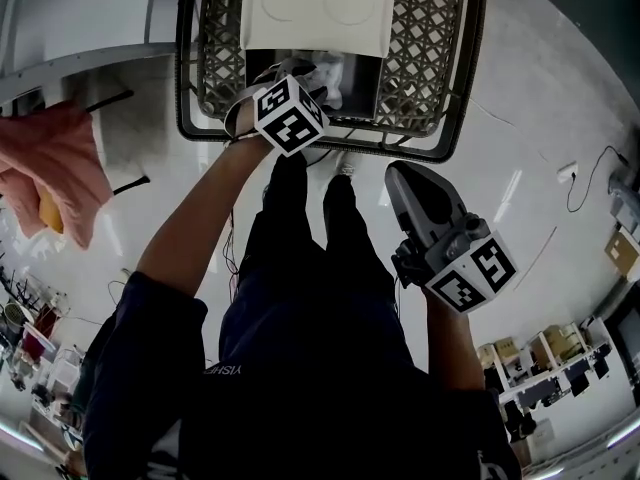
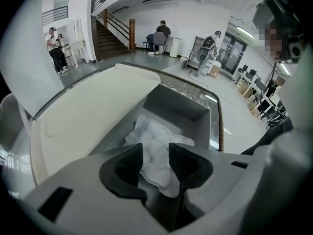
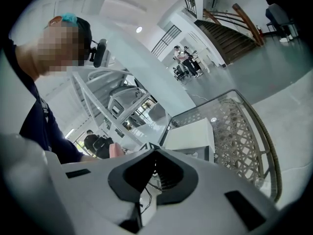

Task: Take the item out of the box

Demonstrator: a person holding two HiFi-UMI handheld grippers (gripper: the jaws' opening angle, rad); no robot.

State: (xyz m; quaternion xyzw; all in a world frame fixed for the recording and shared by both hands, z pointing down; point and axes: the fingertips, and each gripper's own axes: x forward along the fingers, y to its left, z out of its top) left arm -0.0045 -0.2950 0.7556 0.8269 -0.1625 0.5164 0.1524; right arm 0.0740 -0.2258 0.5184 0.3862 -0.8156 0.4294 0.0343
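A pale, glossy floor (image 1: 560, 168) of a wide hall lies under everything, with a staircase (image 2: 110, 38) and standing people (image 2: 55, 48) far off in the left gripper view. In the head view a woven basket (image 1: 430, 58) on a dark metal frame sits at 12 o'clock. Inside it is a grey box (image 1: 358, 78), its white lid (image 1: 318, 13) swung open toward the far side.

The left tongs (image 2: 155, 148) reach down into the box. They stand apart, and a white crumpled item (image 2: 154, 141) lies in the box in the gap between the two pads, which do not squeeze it. The lid rises at their 10 o'clock and the box's grey wall (image 2: 181, 106) at 12 o'clock. From above, the left marker cube (image 1: 290, 116) and the hand cover the near part of the box.

The right tongs (image 1: 398, 176) hang at 4 o'clock of the basket, clear of it, closed tip to tip with nothing in them.

A pink cloth (image 1: 55, 168) hangs at 9 o'clock, low shelving (image 1: 540, 368) stands at 4 o'clock, and a cable (image 1: 590, 183) trails at 3 o'clock.
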